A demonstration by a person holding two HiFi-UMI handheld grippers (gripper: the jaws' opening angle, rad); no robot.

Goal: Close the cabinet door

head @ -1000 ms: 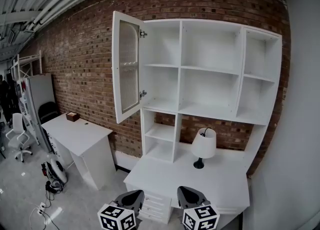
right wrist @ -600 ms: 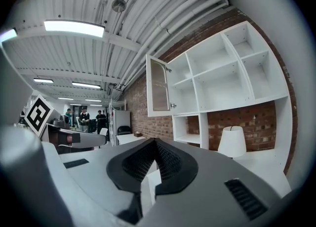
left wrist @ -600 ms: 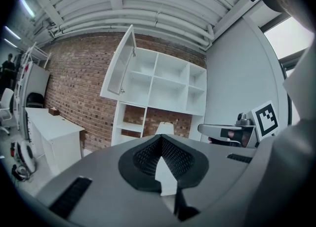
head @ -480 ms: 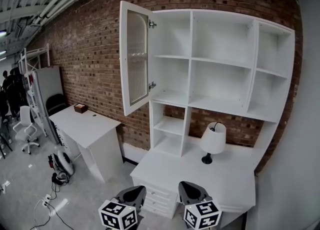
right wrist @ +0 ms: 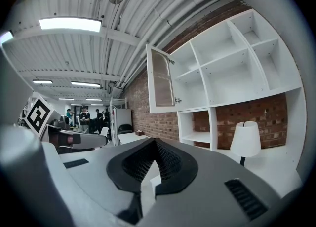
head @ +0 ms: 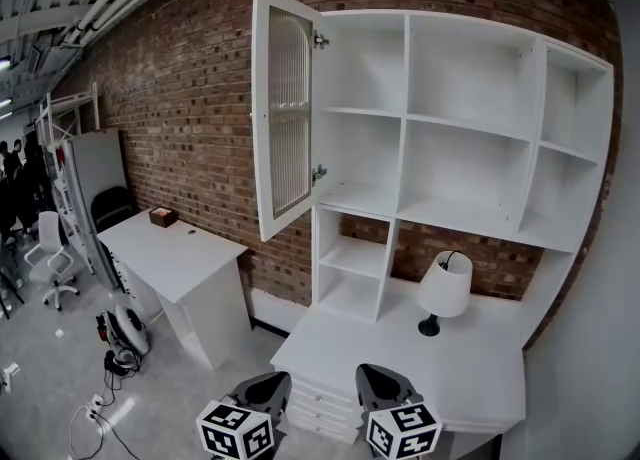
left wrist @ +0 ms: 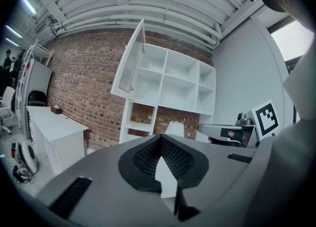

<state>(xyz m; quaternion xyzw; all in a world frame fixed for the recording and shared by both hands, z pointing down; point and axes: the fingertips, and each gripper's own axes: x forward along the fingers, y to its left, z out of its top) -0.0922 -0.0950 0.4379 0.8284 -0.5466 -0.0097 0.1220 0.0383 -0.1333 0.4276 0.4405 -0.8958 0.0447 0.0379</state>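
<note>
Head view shows a white cabinet (head: 470,128) with open shelves, fixed on a brick wall (head: 180,78). The cabinet door (head: 285,123), a white frame with a ribbed glass panel, hangs on two hinges at the cabinet's left edge. It stands wide open and swings out toward the room, so the upper left compartments are uncovered.

The left gripper (head: 265,382) and the right gripper (head: 385,380) are low at the bottom edge, side by side and well apart from the door. In the left gripper view and the right gripper view the jaws of each tool are pressed together, with nothing between them.

Between the grippers and the cabinet lies a white desk (head: 400,358) with drawers (head: 320,410) at its front. A lamp (head: 445,288) with a white shade and a dark foot stands on the desk, under the middle shelves, to the right of the door.

To the left, under the open door, a separate white table (head: 175,248) stands against the wall, with a small brown box (head: 163,216) at its far end. On the floor beside this table lie cables (head: 100,403). Farther left there is a white office chair (head: 52,248), and some people stand in the dark background.
</note>
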